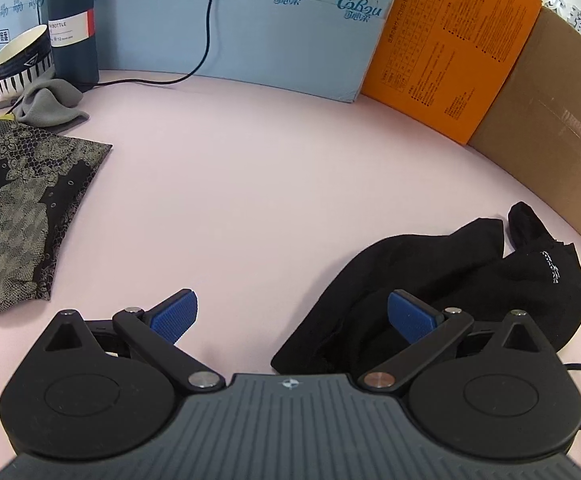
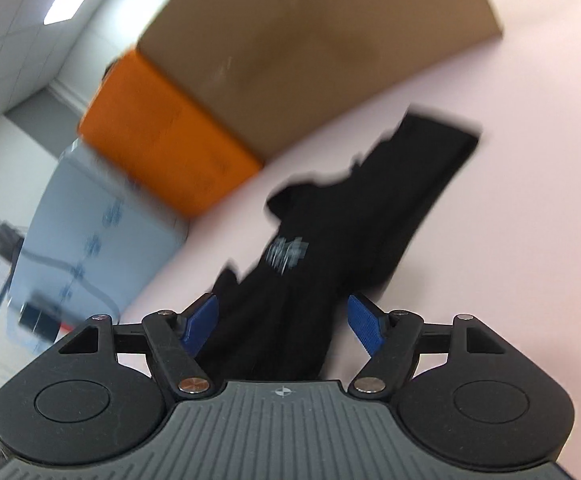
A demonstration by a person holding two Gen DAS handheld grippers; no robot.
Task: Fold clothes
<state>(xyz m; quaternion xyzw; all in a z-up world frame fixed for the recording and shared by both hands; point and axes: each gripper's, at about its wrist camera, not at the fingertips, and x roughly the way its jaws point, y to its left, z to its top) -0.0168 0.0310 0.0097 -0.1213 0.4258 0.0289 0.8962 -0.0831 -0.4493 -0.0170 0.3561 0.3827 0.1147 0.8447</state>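
A crumpled black garment [image 1: 442, 292] with a small white logo lies on the pink table at the lower right of the left wrist view. My left gripper [image 1: 290, 316] is open, low over the table, its right pad [image 1: 410, 316] over the garment's edge. In the right wrist view, which is blurred and tilted, the black garment [image 2: 330, 240] stretches away between the open blue pads of my right gripper [image 2: 286, 324]. A folded patterned black-and-grey cloth [image 1: 14, 208] lies at the far left.
A blue box [image 1: 250, 28], an orange box [image 1: 450, 52] and a brown cardboard box [image 1: 550, 128] wall the table's back and right. A dark bottle [image 1: 72, 20], a striped bowl [image 1: 22, 60], a grey rag [image 1: 50, 104] and a black cable [image 1: 206, 40] sit at the back left.
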